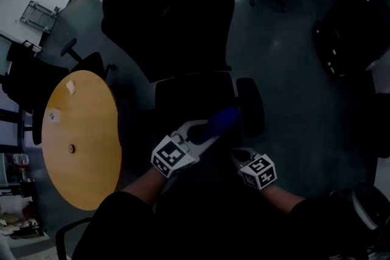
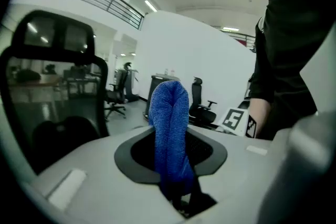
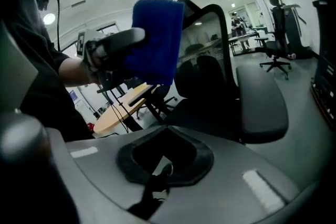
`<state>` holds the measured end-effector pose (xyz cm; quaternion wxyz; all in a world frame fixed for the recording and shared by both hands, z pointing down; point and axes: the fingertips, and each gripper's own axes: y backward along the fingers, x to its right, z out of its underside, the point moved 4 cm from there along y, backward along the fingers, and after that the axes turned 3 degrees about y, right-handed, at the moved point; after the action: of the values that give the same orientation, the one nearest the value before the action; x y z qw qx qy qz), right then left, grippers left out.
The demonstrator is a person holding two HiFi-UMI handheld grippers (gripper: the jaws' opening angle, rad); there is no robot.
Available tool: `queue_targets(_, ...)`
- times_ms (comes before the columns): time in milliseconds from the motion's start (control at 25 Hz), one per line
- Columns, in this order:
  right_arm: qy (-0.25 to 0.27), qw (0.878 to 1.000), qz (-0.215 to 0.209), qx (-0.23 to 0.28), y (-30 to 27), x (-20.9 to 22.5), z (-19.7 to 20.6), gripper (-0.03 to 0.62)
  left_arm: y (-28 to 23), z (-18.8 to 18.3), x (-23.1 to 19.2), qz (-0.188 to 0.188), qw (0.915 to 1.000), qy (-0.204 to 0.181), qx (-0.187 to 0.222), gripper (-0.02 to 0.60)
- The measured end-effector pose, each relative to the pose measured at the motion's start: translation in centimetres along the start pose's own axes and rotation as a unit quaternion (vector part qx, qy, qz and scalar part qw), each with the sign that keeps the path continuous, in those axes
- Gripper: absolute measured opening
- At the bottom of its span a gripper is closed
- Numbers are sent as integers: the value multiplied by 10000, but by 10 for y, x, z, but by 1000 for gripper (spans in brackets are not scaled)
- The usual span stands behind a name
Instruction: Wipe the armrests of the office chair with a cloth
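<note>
Dim office floor (image 1: 286, 70), dark grey; more desks & chairs at rear. At left, round pale-wood tabletop (image 1: 82, 137) w/ two small white scraps (image 1: 70, 87) nr its far-left edge.

Item 1: black mesh-back office chair (image 1: 177, 27), just off tabletop's right edge, backrest twd far side. One padded black armrest (image 1: 250, 106) shows on head view's right. Opp. armrest lost in shadow, can't place it.

Item 2: blue microfibre cloth (image 2: 169, 128), folded into thick loop, poking up out of left gripper (image 2: 181, 194). Jaws clamped on its lower end; rest stands free. Head view puts it over front of seat, just beside visible armrest's near end. No contact w/ pad evident.

Item 3: right gripper (image 3: 157, 181), jaws drawn together, nothing betw. them. Hangs close to person's body, beside the left one, short of armrest.

Task status (est.): cloth in grip & placed for approach; no wiping contact seen. Judged at start: both armrests left to do, visible one prob. first. Pad surfaces too dark to judge dust or streaks.
</note>
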<state>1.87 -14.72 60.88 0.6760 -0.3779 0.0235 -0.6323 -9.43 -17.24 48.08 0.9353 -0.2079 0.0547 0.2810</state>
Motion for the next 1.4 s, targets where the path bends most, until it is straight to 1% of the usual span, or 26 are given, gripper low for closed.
queue_targets(80,208,9997,-97,-76,-23,-22,-12,5,53,0,-50,-637,9978,-154,71,127)
queue_targets(200,411,9988,-168,-185,-63,-61,-26,5,137,8,-121,-1387,9893,-452,10,127)
queue_targets(280,478,9986,-121,-169,-92,-89,-35,5,191,18,-161,-1714,9833,-603,-136,127)
queue_targets(400,411,9991,19,-31,-132,-129,-51,5,256,37,-211,-1968,9751,-875,-525,127)
queue_targets(520,321,9994,104,27,-173,-165,-64,5,300,61,-258,-2070,9671,-1080,-1006,127)
queue_targets(640,506,9982,-135,-285,-207,-202,-71,5,326,87,-295,-2182,9608,-1028,-1366,127)
queue_targets(760,789,9933,-495,-678,-236,-236,-72,5,331,112,-317,-2175,9585,-898,-1608,127)
queue_targets(840,815,9912,-606,-851,-253,-249,-72,5,324,126,-326,-2094,9590,-805,-1731,127)
queue_targets(1000,691,9910,-580,-993,-288,-252,-73,5,308,146,-342,-1972,9585,-708,-1934,127)
queue_targets(1160,607,9901,-579,-1125,-303,-254,-70,5,294,160,-343,-1749,9569,-842,-2159,127)
queue_targets(1240,543,9892,-631,-1204,-308,-257,-68,5,292,162,-341,-1670,9576,-879,-2177,127)
queue_targets(1320,456,9886,-669,-1273,-313,-258,-63,5,291,166,-339,-1630,9590,-829,-2166,127)
queue_targets(1400,418,9882,-706,-1297,-321,-258,-59,5,292,167,-335,-1583,9596,-883,-2150,127)
